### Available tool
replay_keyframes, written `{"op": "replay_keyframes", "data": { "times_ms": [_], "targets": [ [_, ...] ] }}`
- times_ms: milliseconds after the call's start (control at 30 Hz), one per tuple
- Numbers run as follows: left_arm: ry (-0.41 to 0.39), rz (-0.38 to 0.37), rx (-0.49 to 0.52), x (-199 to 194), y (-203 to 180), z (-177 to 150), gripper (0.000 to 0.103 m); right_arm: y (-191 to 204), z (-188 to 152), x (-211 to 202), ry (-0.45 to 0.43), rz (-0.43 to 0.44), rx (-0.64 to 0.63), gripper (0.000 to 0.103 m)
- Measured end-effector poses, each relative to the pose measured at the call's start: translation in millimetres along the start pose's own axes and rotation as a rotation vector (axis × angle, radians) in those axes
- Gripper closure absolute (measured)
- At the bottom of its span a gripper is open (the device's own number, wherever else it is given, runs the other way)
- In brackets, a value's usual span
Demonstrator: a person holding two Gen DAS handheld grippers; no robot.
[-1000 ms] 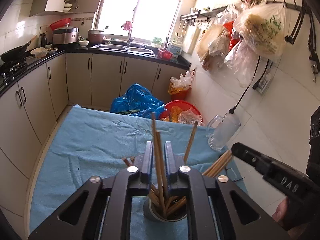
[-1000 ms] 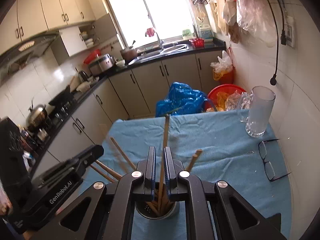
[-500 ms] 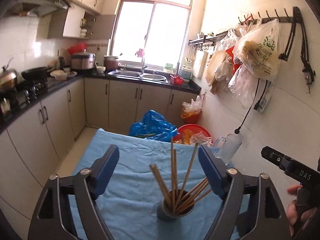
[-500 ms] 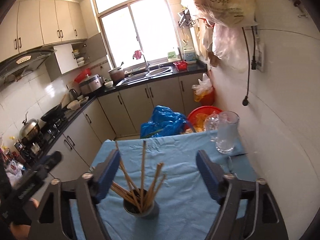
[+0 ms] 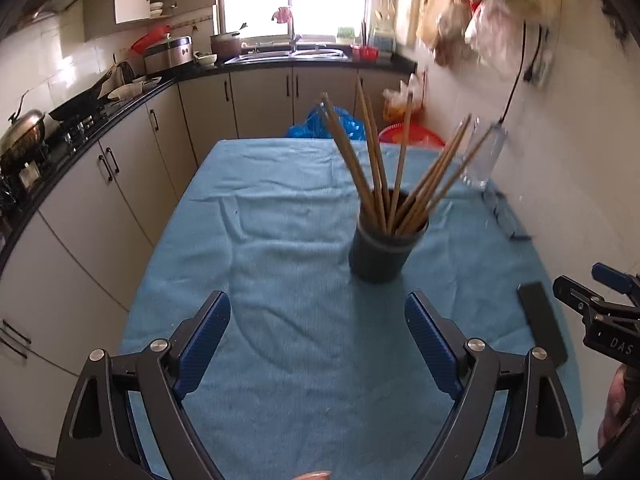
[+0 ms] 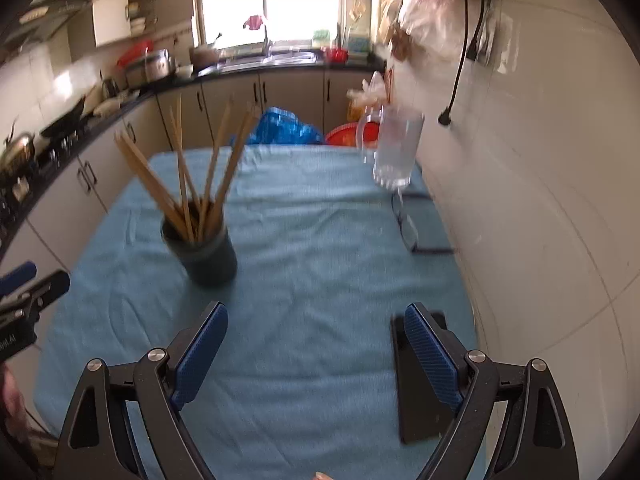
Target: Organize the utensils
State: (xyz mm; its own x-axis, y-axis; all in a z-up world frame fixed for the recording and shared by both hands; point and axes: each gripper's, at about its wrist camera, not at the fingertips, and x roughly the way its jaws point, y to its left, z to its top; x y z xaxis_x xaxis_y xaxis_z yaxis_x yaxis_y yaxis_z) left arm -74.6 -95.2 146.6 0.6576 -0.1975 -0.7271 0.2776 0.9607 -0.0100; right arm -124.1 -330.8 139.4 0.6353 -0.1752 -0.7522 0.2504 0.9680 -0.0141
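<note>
In the left view the cup [image 5: 380,254] of chopsticks [image 5: 384,168] stands right of centre on the blue-clothed bench [image 5: 280,208], beyond the left gripper [image 5: 318,344]. Its jaws are opening, with nothing between them. The right gripper [image 6: 316,344] sits at the frame's bottom, jaws also opening over bare cloth, cup at centre left.

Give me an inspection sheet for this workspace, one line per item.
Surface: blue cloth covers the table, wrinkled.
Job's things: chopsticks stand fanned in a dark cup.
Clutter: glass mug, eyeglasses, flat black object.
Grippers: left gripper and right gripper both opening, nothing between the jaws.
Cables: black cord hangs down the wall.
Surroundings: kitchen counter, sink, window, bags on wall hooks.
</note>
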Motion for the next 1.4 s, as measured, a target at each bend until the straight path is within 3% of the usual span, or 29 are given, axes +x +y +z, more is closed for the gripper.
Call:
{"op": "replay_keyframes", "data": {
  "times_ms": [300, 1400],
  "targets": [
    [0.009, 0.022, 0.042, -2.0, -14.0, -9.8, 0.015, 8.8, -16.4, 1.2, 0.023, -0.012, -0.081, 0.01],
    [0.072, 0.112, -0.026, 7.8, 4.6, -19.8, 0.014, 35.6, -12.4, 25.0, 0.068, 0.036, -0.189, 0.01]
  ]
}}
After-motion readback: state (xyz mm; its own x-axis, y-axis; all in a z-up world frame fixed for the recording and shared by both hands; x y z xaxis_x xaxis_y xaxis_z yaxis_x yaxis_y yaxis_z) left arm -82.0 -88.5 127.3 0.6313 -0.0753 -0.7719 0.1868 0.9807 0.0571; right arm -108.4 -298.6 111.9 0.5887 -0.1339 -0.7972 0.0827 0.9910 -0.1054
